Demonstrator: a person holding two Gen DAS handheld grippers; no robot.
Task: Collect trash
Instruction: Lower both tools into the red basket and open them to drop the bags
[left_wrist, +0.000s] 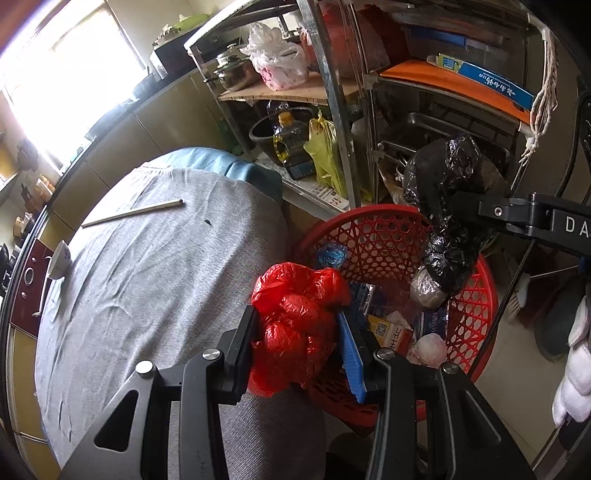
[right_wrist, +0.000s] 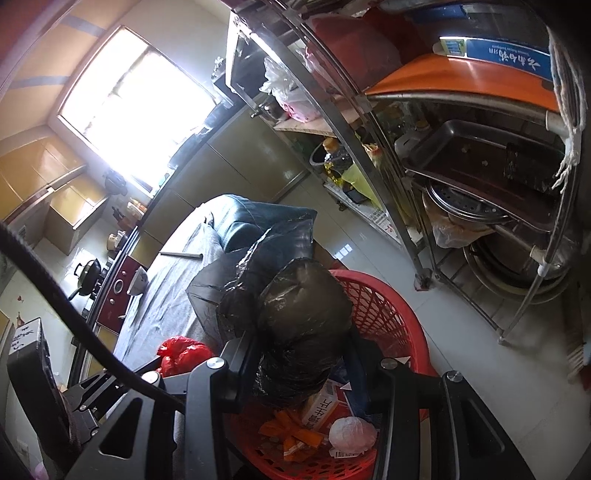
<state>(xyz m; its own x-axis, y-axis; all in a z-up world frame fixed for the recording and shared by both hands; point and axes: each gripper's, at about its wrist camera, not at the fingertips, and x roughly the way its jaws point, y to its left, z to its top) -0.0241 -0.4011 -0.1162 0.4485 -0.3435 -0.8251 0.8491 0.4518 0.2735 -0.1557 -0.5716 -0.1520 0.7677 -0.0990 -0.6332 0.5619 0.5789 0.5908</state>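
Clamped between the pads of my left gripper (left_wrist: 301, 341) is a crumpled red plastic bag (left_wrist: 295, 314), held at the near rim of the red basket (left_wrist: 373, 236), beside the table edge. My right gripper (right_wrist: 303, 363) is closed on a black plastic bag (right_wrist: 295, 317), which hangs over the same basket; from the left wrist view I see it dangling above the far side. Down in the basket lie a small carton (right_wrist: 325, 404), orange wrappers (right_wrist: 291, 435) and a pale wad of paper (right_wrist: 351, 432). To the left, the table's grey cloth (left_wrist: 147, 277) carries a metal rod (left_wrist: 133, 213) and a small white cup (left_wrist: 59, 260). Behind the basket stands a steel rack (left_wrist: 340, 110) crowded with a pot (left_wrist: 232, 72), bags and trays.
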